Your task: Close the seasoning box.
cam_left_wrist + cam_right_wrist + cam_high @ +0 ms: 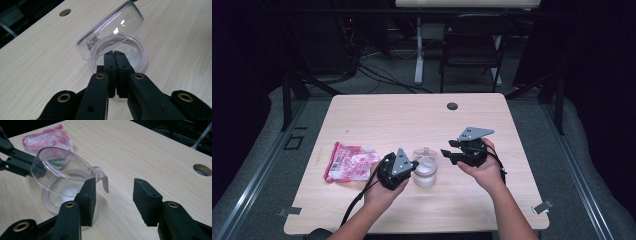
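Note:
A small clear plastic tub (425, 174) with white powder in it stands on the table's near middle. Its hinged clear lid (111, 30) is tipped up and open. My left gripper (113, 53) is shut, its jaws pressed together on the tub's near rim (142, 53). From the right gripper view, the left gripper's fingers (23, 162) meet the tub (53, 197) behind the lid (60, 167). My right gripper (115, 197) is open, nothing between its jaws. It sits just right of the tub, near the lid's tab (105, 181).
A pink and white plastic packet (349, 161) lies flat to the left of the tub, also seen as the packet (47, 140). A round cable hole (452, 106) sits near the table's far edge. A folding chair (472, 42) stands beyond the table.

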`<action>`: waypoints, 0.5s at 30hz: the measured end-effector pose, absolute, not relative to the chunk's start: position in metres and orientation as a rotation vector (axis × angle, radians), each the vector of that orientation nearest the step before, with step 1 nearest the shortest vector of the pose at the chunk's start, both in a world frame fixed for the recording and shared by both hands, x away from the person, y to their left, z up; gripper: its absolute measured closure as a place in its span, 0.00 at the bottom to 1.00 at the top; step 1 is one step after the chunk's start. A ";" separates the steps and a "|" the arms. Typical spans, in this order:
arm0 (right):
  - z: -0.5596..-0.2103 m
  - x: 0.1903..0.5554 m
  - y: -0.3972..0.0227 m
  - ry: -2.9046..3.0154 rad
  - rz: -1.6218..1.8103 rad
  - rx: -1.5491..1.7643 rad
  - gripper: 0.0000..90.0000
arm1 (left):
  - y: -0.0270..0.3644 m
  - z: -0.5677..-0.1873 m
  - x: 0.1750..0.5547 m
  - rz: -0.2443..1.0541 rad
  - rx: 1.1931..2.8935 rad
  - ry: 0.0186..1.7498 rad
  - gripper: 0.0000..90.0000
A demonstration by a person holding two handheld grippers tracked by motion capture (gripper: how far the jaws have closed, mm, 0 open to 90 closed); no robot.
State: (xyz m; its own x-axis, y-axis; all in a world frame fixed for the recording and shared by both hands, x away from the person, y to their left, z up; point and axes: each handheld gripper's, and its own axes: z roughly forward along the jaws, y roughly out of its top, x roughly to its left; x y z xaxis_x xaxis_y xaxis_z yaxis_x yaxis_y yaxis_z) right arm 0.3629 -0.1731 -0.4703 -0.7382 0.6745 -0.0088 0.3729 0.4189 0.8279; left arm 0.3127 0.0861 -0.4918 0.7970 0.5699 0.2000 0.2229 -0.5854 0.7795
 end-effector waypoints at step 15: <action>-0.469 0.362 -0.173 2.330 1.242 0.901 0.59 | 0.090 -0.501 0.307 0.552 2.198 0.594 0.99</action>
State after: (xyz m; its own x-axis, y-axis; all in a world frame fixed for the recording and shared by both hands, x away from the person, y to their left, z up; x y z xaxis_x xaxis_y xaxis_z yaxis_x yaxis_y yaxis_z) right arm 0.3621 -0.1726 -0.4689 -0.7367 0.6761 -0.0087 0.3696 0.4135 0.8321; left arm 0.3072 0.0897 -0.5010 0.7966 0.5726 0.1937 0.2347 -0.5883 0.7738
